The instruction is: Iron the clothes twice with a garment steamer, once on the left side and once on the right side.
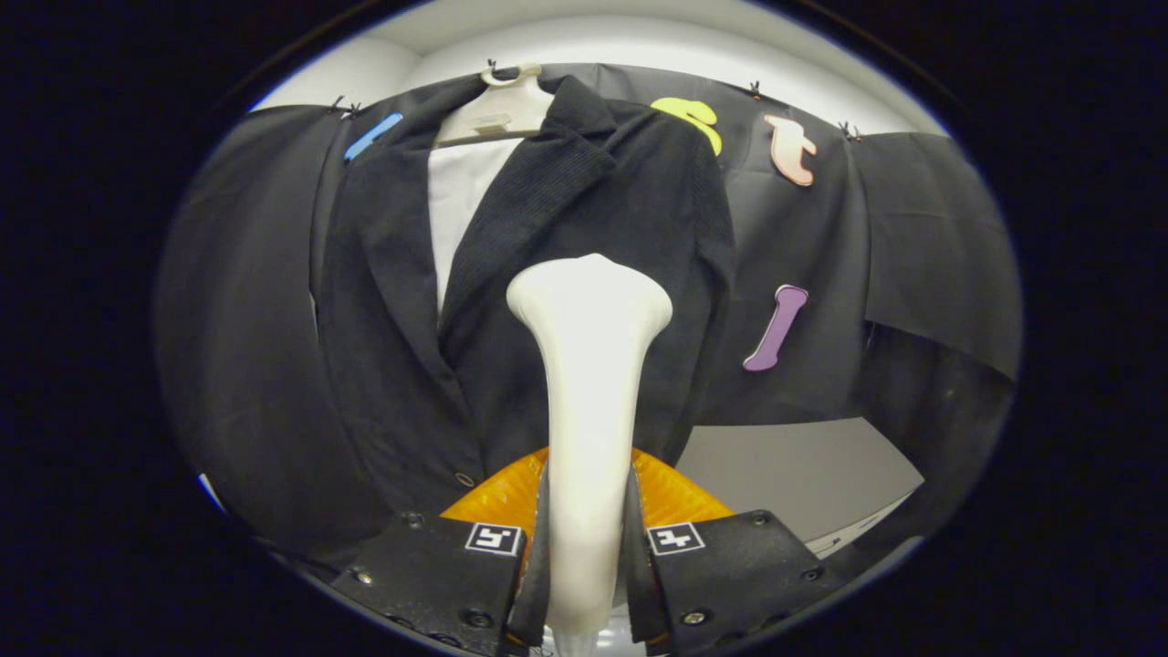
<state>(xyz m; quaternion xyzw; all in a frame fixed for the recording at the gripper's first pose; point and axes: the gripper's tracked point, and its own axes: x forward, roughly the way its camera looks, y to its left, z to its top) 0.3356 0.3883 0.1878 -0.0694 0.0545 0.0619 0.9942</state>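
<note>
Against black booth cloth hangs a dark corduroy jacket (547, 301); our jaws clench the white plastic garment steamer (589, 383) on its right front panel, so we judge a slow stroke comes next.

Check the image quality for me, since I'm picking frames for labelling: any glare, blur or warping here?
Gripper view: strong fisheye bending, so the jacket and booth wall bulge outward; the white steamer held between the gripper fingers is bright, nearly washed out at its head; the dark jacket loses fold detail in shadow; no obvious motion blur.
</note>
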